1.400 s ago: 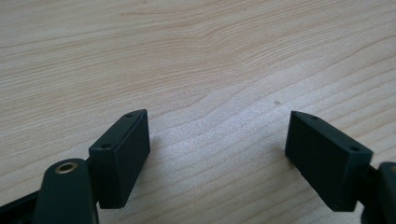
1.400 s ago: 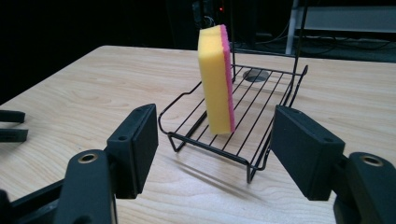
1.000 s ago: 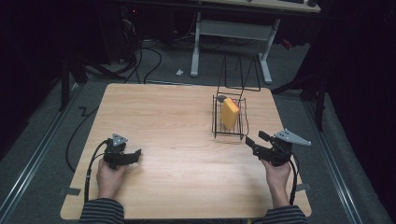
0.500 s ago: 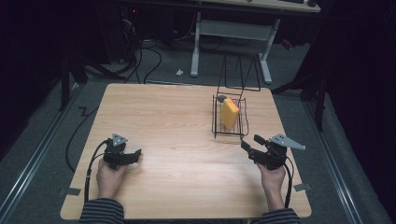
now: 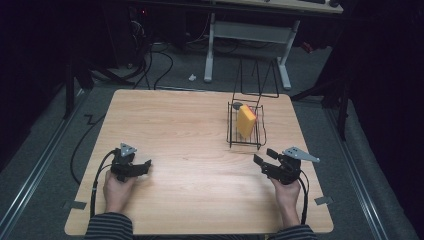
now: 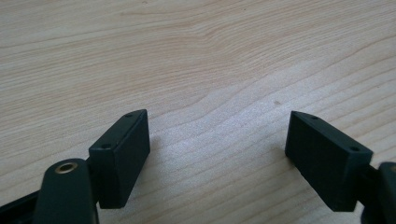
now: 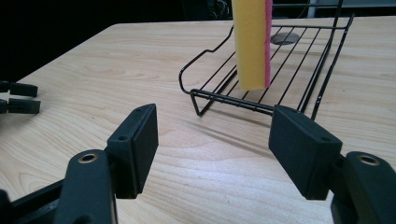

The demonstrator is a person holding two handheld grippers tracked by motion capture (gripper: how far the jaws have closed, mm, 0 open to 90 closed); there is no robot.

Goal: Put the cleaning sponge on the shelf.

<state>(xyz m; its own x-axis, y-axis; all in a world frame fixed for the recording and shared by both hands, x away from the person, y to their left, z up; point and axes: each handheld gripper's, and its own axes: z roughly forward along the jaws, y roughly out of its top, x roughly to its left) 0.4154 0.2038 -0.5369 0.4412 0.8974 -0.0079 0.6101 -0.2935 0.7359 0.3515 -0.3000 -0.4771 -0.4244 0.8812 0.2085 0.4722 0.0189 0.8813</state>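
Near the table's (image 5: 190,125) right edge, your right hand-held gripper (image 5: 265,159) sits jaws spread, having just narrowed slightly, nothing between them. Just beyond it, the yellow sponge (image 5: 245,121) stands upright in the wire rack (image 5: 245,143). Your left hand-held gripper (image 5: 142,166) rests spread and empty.

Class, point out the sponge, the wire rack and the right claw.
sponge (image 5: 245,122), high view, on its yellow face
wire rack (image 7: 211,96), right gripper view, on its front rail
right claw (image 5: 265,156), high view, midway between its fingertips

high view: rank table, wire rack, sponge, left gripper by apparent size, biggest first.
1. table
2. wire rack
3. left gripper and sponge: look alike, and the gripper is nearer the camera, so unranked.
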